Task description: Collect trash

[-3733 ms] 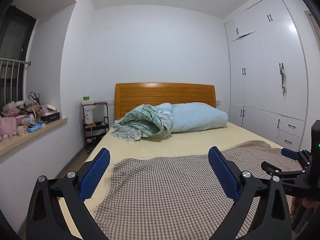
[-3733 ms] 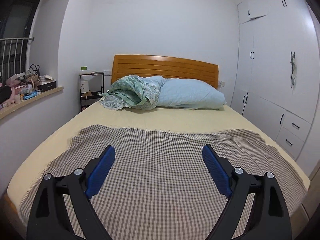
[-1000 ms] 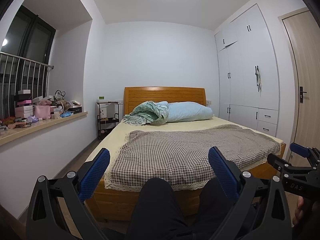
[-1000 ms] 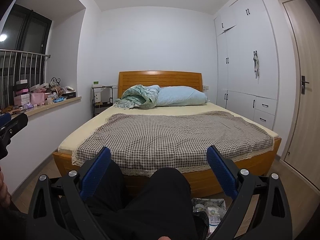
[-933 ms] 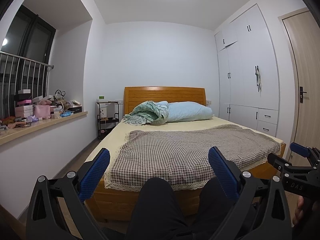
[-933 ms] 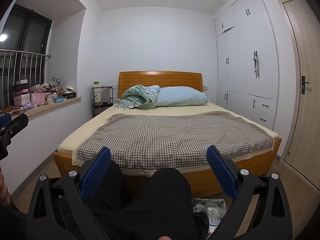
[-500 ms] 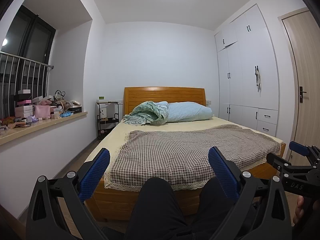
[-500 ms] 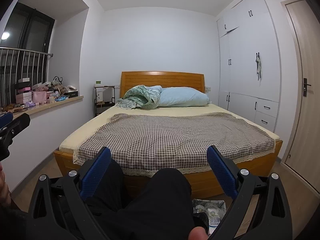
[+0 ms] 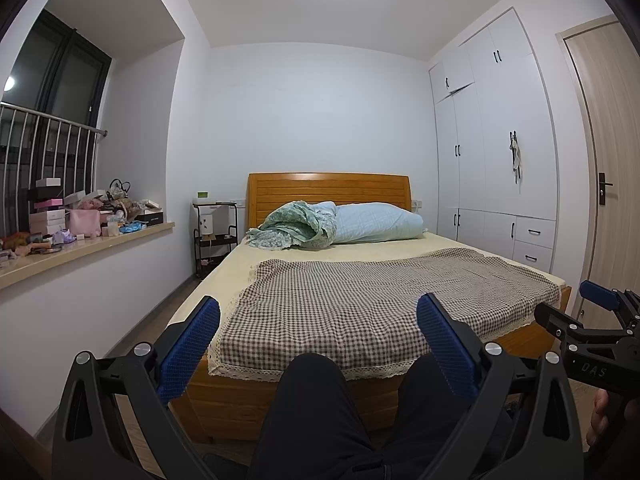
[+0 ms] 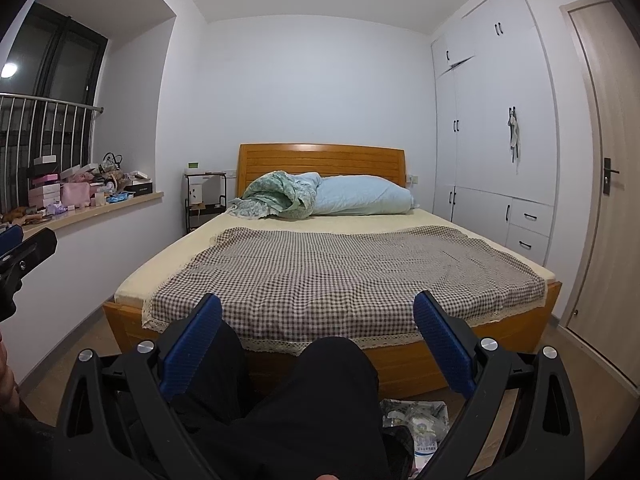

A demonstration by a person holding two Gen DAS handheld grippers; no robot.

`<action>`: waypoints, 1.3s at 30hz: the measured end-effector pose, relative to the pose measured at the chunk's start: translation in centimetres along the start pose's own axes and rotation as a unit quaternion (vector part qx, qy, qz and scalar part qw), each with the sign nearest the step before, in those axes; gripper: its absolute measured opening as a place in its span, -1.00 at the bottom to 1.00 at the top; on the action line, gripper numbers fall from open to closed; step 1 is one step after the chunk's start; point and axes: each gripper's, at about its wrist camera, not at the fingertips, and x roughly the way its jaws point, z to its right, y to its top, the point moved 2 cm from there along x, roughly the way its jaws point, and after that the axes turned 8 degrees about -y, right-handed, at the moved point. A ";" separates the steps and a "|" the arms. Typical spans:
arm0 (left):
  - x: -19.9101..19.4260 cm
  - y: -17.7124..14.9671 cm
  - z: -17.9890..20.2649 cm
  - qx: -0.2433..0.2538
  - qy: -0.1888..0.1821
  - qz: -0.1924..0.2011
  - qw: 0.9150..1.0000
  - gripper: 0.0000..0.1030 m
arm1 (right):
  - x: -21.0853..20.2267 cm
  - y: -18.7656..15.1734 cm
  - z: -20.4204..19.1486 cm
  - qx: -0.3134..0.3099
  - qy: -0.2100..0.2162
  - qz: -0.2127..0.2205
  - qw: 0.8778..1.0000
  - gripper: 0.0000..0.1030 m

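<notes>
Both grippers are held level at the foot of the bed (image 10: 400,364), above the knees (image 10: 332,364) of a seated person in dark trousers. The left gripper (image 9: 318,344) has its blue pads spread wide with nothing between them; the right gripper (image 10: 318,344) stands the same way, jaws apart and empty. The only trash-like material in view lies on the wooden floor (image 10: 560,364) just in front of the bed frame, beside the person's right leg: a clear bag or pile of wrappers (image 10: 416,420), partly covered by the right gripper's frame. Whether it is loose litter or a bag already filled cannot be determined from this angle. The checked blanket (image 10: 340,272) lies flat on the mattress with no litter on it. The window sill (image 9: 80,248) carries boxes and small items, but these appear to be belongings rather than waste. Status: neither gripper carries anything. The scene fits either a bag of wrappers awaiting pickup or a bag into which collected wrappers have been placed; the pictures do not settle which.
</notes>
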 end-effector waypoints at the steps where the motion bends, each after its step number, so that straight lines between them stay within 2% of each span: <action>1: 0.0 0.0 0.0 0.000 0.000 0.000 1.000 0.86 | 0.0 0.0 0.0 -0.001 0.002 -0.002 1.000 0.79; 23: 0.2 -0.3 0.1 -0.008 0.003 -0.005 1.000 0.86 | 0.3 0.0 0.0 -0.003 0.005 -0.011 1.000 0.79; 39: -0.2 -0.6 1.2 0.006 0.004 0.004 1.000 0.86 | 0.3 0.1 -0.4 -0.005 0.004 -0.011 1.000 0.79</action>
